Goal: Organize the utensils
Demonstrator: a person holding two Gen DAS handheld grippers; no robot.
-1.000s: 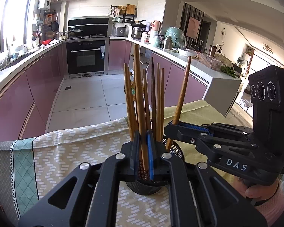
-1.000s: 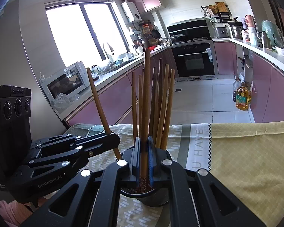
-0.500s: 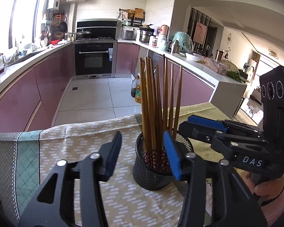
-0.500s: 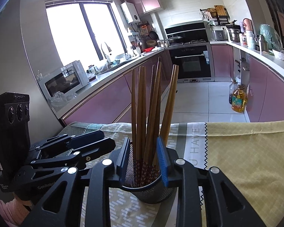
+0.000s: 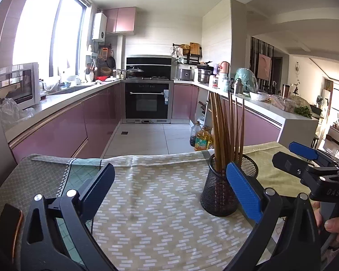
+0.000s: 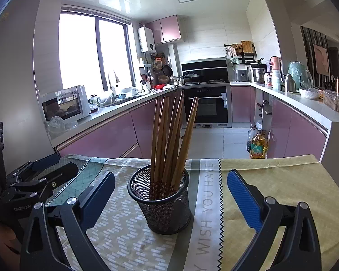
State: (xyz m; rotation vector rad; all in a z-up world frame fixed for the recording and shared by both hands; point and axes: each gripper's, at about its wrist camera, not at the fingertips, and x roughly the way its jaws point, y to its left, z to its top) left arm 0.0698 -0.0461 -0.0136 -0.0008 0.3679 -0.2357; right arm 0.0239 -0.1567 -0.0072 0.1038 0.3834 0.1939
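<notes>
Several brown wooden chopsticks point(image 6: 169, 140) stand upright in a black mesh holder point(image 6: 162, 205) on the patterned tablecloth; they also show in the left wrist view point(image 5: 226, 133) in the same holder point(image 5: 219, 192). My left gripper point(image 5: 169, 185) is open and empty, with the holder just behind its right finger. My right gripper point(image 6: 170, 194) is open and empty, pulled back from the holder, which sits between its fingers further ahead. Each gripper shows at the edge of the other's view.
The table carries a green, beige and yellow cloth point(image 6: 271, 180). Its far edge point(image 5: 147, 155) drops to the kitchen floor. Oil bottles point(image 6: 257, 146) stand on the floor beyond. Pink cabinets and an oven point(image 5: 147, 101) line the kitchen.
Both grippers held chopsticks in the holder a second ago. They opened, let the chopsticks go into the holder and drew back and apart.
</notes>
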